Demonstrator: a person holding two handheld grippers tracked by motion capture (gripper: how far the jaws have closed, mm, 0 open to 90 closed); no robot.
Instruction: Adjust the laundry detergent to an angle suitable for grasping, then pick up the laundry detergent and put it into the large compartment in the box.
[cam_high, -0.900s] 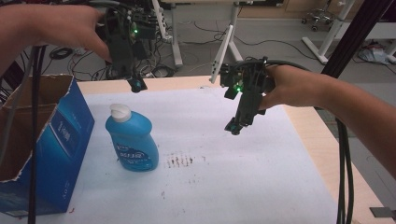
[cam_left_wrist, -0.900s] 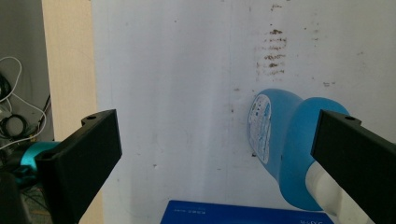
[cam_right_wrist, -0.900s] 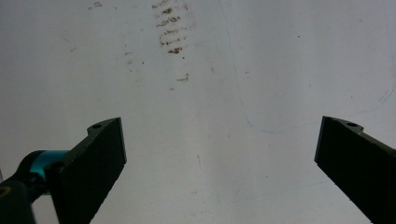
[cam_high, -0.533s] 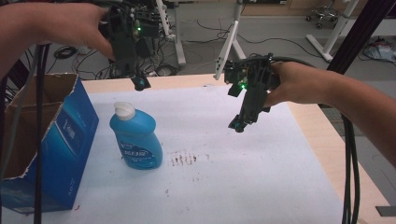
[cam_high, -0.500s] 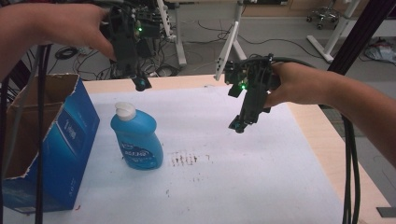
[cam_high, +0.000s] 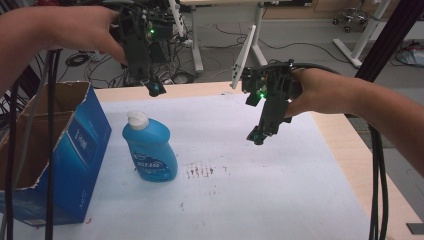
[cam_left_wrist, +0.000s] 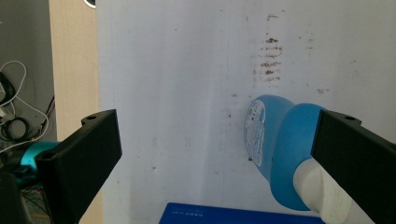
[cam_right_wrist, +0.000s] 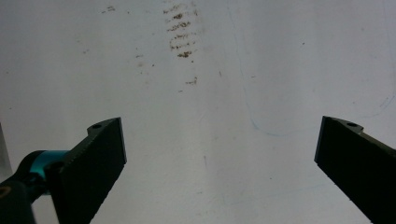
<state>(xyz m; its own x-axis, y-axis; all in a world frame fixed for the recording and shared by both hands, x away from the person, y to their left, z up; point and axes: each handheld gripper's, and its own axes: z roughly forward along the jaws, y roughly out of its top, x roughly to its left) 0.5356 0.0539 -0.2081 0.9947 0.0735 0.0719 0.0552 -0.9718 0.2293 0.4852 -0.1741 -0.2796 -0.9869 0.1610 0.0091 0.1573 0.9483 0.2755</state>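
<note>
A blue detergent bottle (cam_high: 150, 152) with a white cap is seen standing upright on the white sheet that covers the counter (cam_high: 240, 200), just beside the open blue cardboard box (cam_high: 55, 160) at the left edge. Brown smudges (cam_high: 202, 171) are marked on the sheet to the right of the bottle.

Over the last second the bottle and the box appear shifted slightly in the high view, but the whole scene is shifted with them, so this is better read as a small move of the picture than of the things. The bottle has been left untouched on the sheet. The left gripper (cam_high: 156, 90) is held high above the far edge of the counter, up and behind the bottle, much where it was a second ago. Its jaws are spread wide with nothing between them; in the left gripper view the bottle (cam_left_wrist: 275, 154) is seen below, partly behind the right-hand jaw, and apart from it. The right gripper (cam_high: 257, 136) has been kept hovering over the middle of the sheet, well apart from the bottle, tilted downward. Its jaws are likewise wide and empty, with only bare sheet and the smudges (cam_right_wrist: 180, 32) seen between them.

Little has changed, then: no grasp has been started. It is judged that the bottle is about to be approached by the left gripper, which is the nearer, and that a descent onto the bottle is what remains.
</note>
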